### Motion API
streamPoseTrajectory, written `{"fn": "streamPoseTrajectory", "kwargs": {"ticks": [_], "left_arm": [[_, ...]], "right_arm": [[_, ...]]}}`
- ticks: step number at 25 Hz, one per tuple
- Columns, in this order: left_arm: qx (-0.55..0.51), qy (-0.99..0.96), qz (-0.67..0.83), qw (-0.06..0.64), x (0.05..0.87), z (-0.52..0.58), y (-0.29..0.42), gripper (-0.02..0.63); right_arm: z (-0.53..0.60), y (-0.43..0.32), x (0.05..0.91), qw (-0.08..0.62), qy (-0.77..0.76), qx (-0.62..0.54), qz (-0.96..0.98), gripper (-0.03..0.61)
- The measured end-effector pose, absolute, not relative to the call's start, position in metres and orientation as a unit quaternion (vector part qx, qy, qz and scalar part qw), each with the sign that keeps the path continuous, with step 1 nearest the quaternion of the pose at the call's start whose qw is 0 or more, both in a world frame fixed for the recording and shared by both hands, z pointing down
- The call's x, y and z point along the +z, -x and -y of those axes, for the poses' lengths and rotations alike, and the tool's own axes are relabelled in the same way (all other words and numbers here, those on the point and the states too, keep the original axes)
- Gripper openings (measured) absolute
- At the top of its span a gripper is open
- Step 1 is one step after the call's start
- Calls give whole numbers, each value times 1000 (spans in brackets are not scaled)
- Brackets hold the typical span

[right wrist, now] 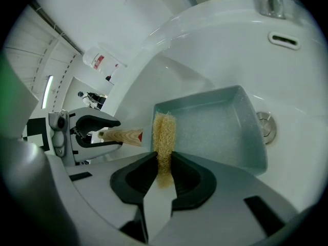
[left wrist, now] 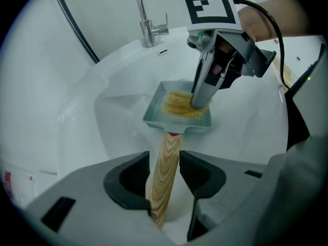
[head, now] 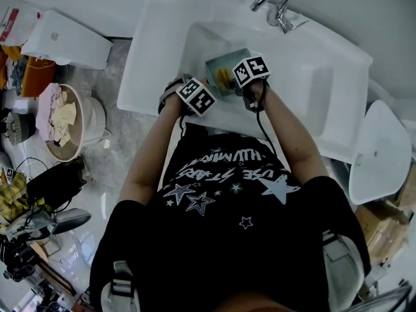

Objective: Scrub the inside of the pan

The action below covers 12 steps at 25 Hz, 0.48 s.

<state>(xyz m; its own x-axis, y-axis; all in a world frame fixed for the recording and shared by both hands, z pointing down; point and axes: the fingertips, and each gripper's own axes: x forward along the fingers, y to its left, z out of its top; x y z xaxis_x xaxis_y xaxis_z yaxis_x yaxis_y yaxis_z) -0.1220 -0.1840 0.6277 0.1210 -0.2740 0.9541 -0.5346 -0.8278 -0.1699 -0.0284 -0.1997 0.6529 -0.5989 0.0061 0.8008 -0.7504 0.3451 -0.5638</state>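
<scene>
1. The pan [head: 220,62] is a rectangular grey-green one. It lies in the basin of the white sink [head: 312,77], below the tap [head: 276,5], with its handle pointing back toward the person
2. The wooden handle [left wrist: 166,155] comes from the near wall of the pan and passes between the jaws of the left tool [left wrist: 164,181]. These jaws stand apart around it. The handle leans on one jaw and a thin gap shows at the other, so they do not clamp it
3. The right tool [right wrist: 164,170] has its jaws pressed together on a yellow fibrous scrub pad [right wrist: 164,132]. The near end of the pad is clamped and the rest sticks out forward
4. In the right gripper view the free end of the pad reaches over the near rim of the pan, at the corner beside the handle. In the left gripper view the pad is seen inside the pan, on its floor, under the tip of the right tool
5. The floor of the pan beside the pad is speckled. The round metal drain [right wrist: 265,124] of the sink is just beside the pan, and an overflow slot [right wrist: 283,40] sits higher in the sink wall
6. In the head view both forearms reach over the front edge of the sink, and the two tools are close together above the pan. On the floor to the left stands a round bucket [head: 91,119] with cloths in it
</scene>
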Motion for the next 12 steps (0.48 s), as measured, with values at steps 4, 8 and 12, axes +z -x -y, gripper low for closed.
{"fn": "streamPoseTrajectory", "kwargs": {"ticks": [4,8,12], "left_arm": [[595,-742,292,102,619,187,119,166],[593,-735,314,93,607,189,117,167],[586,-724,355,79,594,195,119,166]], "right_arm": [[204,17,647,357,-261,511,737,81],[204,5,638,350,-262,504,745,81],[202,-6,632,345,-258,499,752,81]]}}
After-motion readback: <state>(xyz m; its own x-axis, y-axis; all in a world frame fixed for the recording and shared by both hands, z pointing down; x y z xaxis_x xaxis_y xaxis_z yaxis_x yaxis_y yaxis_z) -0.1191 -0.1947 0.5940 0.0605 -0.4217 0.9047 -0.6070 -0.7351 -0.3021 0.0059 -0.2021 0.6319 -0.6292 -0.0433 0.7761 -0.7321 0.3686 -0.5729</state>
